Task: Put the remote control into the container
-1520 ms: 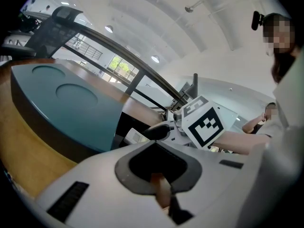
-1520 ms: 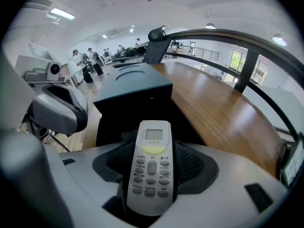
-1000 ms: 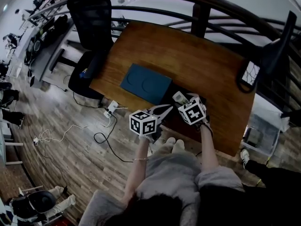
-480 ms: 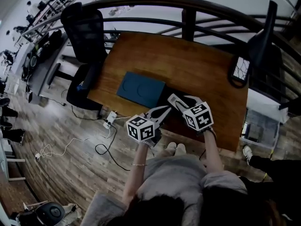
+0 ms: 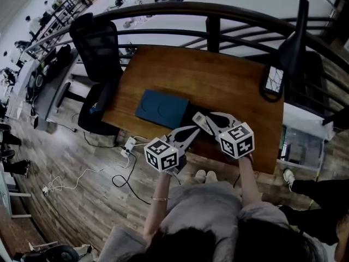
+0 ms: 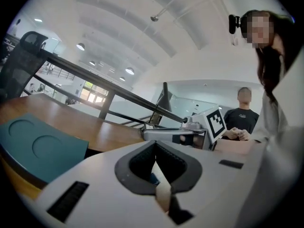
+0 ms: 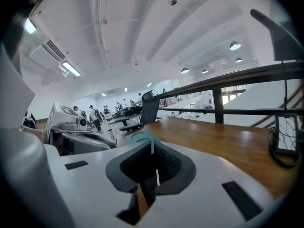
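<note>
Remote [image 5: 200,121] lay on the table [image 5: 218,75] just right of the container [image 5: 162,108], long axis running far-left to near-right. Right gripper [image 7: 152,148] had just been closing its jaws and they met on nothing. Left gripper [image 6: 155,148] had its jaws together, empty.

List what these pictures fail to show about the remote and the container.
Remote control: visible in no view, so its place cannot be told.
Container: head view, only a dark patch beside the teal lid; the left gripper and right gripper cover its inside.
Both gripper views: each white body blocks the table beneath.
</note>
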The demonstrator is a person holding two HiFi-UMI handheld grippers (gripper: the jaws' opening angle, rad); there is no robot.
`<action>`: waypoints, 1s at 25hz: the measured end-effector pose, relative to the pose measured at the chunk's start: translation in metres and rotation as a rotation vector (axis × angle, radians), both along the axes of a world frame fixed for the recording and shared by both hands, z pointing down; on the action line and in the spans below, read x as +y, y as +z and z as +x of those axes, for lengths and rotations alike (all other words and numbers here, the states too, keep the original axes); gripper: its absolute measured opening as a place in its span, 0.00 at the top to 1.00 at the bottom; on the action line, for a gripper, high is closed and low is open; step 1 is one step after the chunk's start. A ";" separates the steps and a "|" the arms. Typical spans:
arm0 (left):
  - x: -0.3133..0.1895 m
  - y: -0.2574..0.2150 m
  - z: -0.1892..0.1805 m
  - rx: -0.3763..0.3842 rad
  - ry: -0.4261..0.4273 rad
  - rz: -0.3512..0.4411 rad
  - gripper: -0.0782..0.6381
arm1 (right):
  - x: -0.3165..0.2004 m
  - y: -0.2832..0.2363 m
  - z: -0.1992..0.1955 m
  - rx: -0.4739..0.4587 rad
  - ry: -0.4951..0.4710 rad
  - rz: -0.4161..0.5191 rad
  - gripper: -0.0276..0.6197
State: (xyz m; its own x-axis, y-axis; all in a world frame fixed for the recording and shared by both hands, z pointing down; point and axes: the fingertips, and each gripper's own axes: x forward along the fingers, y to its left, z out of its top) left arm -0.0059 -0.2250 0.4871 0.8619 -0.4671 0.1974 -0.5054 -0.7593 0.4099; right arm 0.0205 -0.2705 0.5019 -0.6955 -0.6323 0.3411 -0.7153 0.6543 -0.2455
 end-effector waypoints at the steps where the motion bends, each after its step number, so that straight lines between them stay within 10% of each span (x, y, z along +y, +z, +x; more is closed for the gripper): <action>1: 0.001 -0.004 0.001 -0.005 0.006 0.014 0.89 | 0.001 -0.007 0.000 -0.016 0.000 0.013 0.90; 25: 0.022 -0.059 0.020 0.010 0.065 0.200 0.89 | 0.023 -0.083 0.016 -0.148 -0.039 0.222 0.91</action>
